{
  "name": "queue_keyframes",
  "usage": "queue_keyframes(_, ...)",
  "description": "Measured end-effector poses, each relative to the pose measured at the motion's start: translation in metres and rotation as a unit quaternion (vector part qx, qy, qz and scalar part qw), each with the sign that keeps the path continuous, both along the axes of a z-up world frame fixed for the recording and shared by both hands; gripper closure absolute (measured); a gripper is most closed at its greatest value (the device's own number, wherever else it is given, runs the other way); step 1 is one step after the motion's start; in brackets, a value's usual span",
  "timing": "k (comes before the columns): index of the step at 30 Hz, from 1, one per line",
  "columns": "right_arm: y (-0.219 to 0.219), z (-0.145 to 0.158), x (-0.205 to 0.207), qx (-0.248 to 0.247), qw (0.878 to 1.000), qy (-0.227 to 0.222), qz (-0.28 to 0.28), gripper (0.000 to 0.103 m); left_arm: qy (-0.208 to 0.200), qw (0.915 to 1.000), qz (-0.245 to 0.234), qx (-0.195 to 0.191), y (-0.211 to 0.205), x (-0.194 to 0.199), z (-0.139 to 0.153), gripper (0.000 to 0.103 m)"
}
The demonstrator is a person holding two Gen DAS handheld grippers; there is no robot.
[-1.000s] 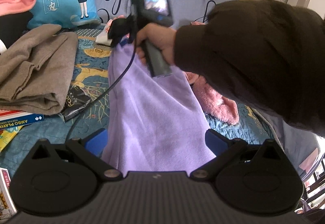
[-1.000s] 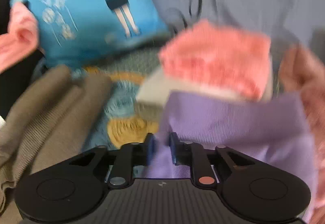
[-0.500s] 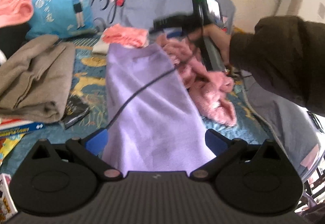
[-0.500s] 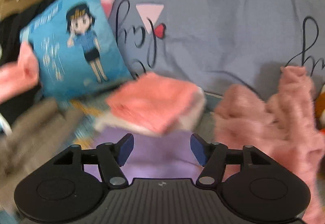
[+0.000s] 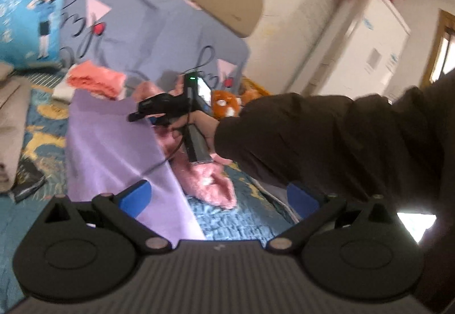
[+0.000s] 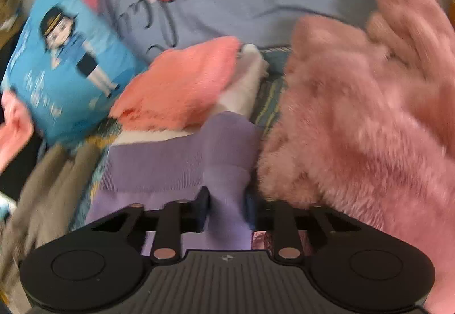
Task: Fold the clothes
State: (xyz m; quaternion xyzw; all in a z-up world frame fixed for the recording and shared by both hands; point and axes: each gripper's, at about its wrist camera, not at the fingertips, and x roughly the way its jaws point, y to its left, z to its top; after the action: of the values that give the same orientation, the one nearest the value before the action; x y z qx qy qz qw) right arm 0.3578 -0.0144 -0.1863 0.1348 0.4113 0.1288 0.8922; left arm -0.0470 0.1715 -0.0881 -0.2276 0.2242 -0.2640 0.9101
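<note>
In the left wrist view, the left tongs (image 5: 217,197) stand wide apart and hold nothing. The purple garment (image 5: 113,149) lies flat on the bed (image 5: 227,217), running from 6 o'clock up to 11 o'clock. At its far right corner the right tongs (image 5: 133,116) are down at the cloth, held by a hand (image 5: 199,129) in a dark sleeve (image 5: 327,143). A fluffy pink garment (image 5: 210,183) lies just beside the purple one, at 3 o'clock from it.

In the right wrist view, the right tongs (image 6: 226,210) are clamped on a raised fold of the purple garment (image 6: 159,166) near its ribbed hem. A coral towel (image 6: 176,86) lies at 12 o'clock, touching the hem, and the pink garment (image 6: 355,120) fills the 3 o'clock side.

The purple cloth looks light, soft and thin, so I judge it will bend easily and sag between grips. The ribbed hem and the corners seem the best places to hold, because there the cloth is thicker and should slip less.
</note>
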Motion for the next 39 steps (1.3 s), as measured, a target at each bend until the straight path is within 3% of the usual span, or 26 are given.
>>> queue_keyframes(6,0.014,0.041,-0.029,-0.059,0.994,-0.087,0.032,0.093,0.007,0.9997,0.021,0.014,0.002,0.001,-0.002,0.0)
queue_keyframes(13,-0.003,0.093,-0.077,-0.116,0.981,-0.149,-0.038,0.093,0.019,0.9974,0.056,0.041,0.004,0.004,-0.006,0.0)
queue_keyframes(21,-0.103,0.104,-0.112,-0.138,0.964,-0.133,-0.184,0.093,0.032,0.9936,0.087,0.065,0.007,0.005,-0.01,0.0)
queue_keyframes(23,-0.125,0.093,-0.116,-0.145,0.959,-0.113,-0.216,0.093,0.04,0.9919,0.097,0.071,0.008,0.006,-0.011,0.0)
queue_keyframes(26,-0.157,0.068,-0.123,-0.103,0.957,-0.068,-0.263,0.093,0.052,0.989,0.112,0.081,0.009,0.009,-0.014,0.0)
queue_keyframes(28,-0.166,0.059,-0.129,-0.076,0.958,-0.069,-0.267,0.093,0.08,0.9824,0.131,0.106,0.008,0.017,-0.021,0.0)
queue_keyframes(31,-0.168,0.058,-0.135,-0.074,0.962,-0.081,-0.25,0.092,0.133,0.9706,0.148,0.136,0.008,0.03,-0.035,0.0)
queue_keyframes(36,-0.176,0.068,-0.155,-0.034,0.965,-0.102,-0.239,0.092,0.173,0.9679,0.114,0.142,0.0,0.045,-0.053,0.0)
queue_keyframes(39,-0.173,0.074,-0.169,-0.041,0.968,-0.116,-0.217,0.092,0.188,0.9664,0.099,0.145,-0.004,0.058,-0.064,0.0)
